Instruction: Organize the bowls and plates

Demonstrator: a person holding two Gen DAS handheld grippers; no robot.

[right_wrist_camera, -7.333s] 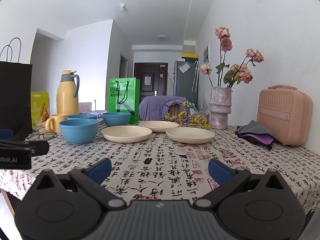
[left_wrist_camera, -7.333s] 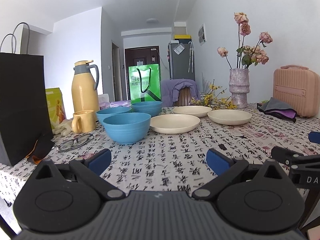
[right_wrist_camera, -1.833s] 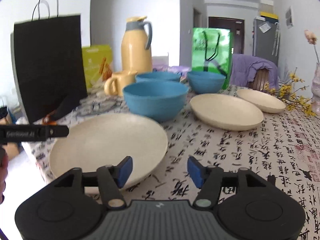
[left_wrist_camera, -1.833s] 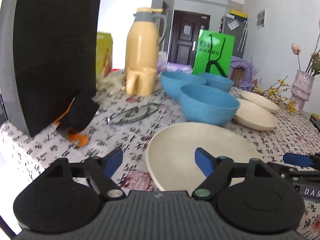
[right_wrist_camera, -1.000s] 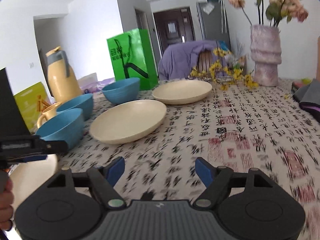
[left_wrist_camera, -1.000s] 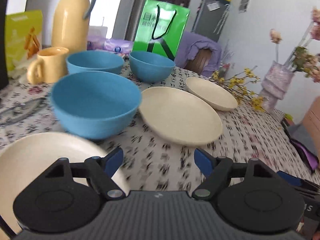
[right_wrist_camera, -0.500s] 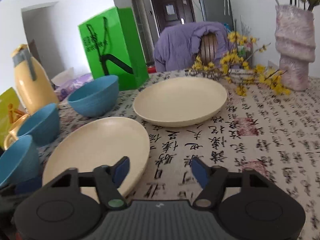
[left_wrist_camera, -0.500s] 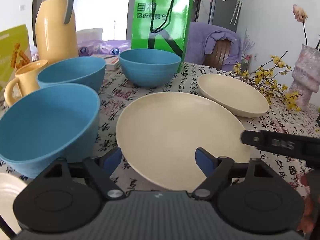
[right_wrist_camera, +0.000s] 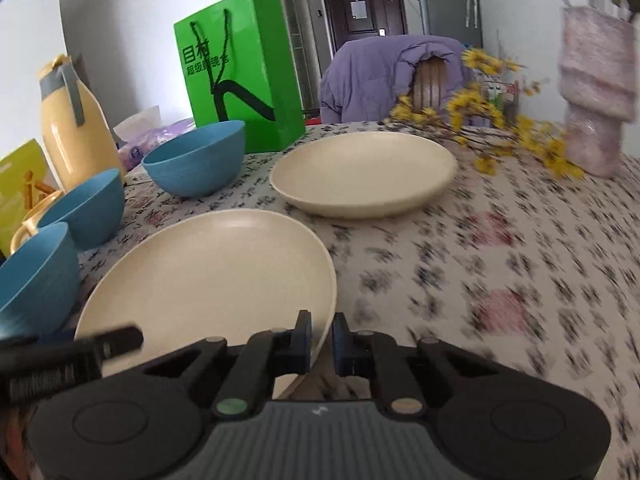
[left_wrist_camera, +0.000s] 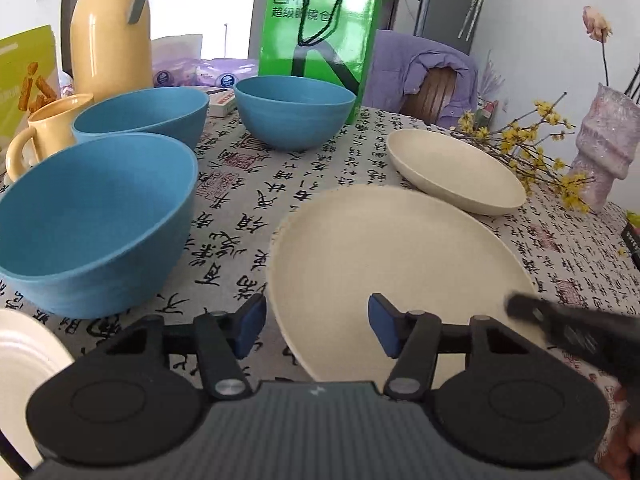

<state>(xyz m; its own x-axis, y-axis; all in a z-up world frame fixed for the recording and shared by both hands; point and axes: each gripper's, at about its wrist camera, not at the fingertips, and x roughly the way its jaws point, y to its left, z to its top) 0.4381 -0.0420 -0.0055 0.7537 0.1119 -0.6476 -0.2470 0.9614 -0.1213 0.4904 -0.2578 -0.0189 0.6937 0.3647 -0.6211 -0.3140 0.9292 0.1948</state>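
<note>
The near cream plate (left_wrist_camera: 392,264) lies on the patterned tablecloth. My left gripper (left_wrist_camera: 316,328) straddles its near-left rim. Its jaws are closing with the rim between them, and the pads stand apart from it. In the right wrist view my right gripper (right_wrist_camera: 322,334) is shut on the near-right rim of the same plate (right_wrist_camera: 216,272). A second cream plate (left_wrist_camera: 452,168) sits behind it. Three blue bowls stand to the left: a near one (left_wrist_camera: 96,216), a middle one (left_wrist_camera: 144,112) and a far one (left_wrist_camera: 294,112).
The edge of a white plate (left_wrist_camera: 20,364) shows at the lower left. A yellow mug (left_wrist_camera: 40,128), a yellow jug (left_wrist_camera: 108,32) and a green bag (left_wrist_camera: 320,20) line the back. A pink vase (right_wrist_camera: 596,92) with yellow sprigs (right_wrist_camera: 500,132) stands at the right.
The right gripper has moved in to the near plate's rim and its jaws have shut on it. The left jaws have narrowed around the rim's other side. The left hand has hardly moved.
</note>
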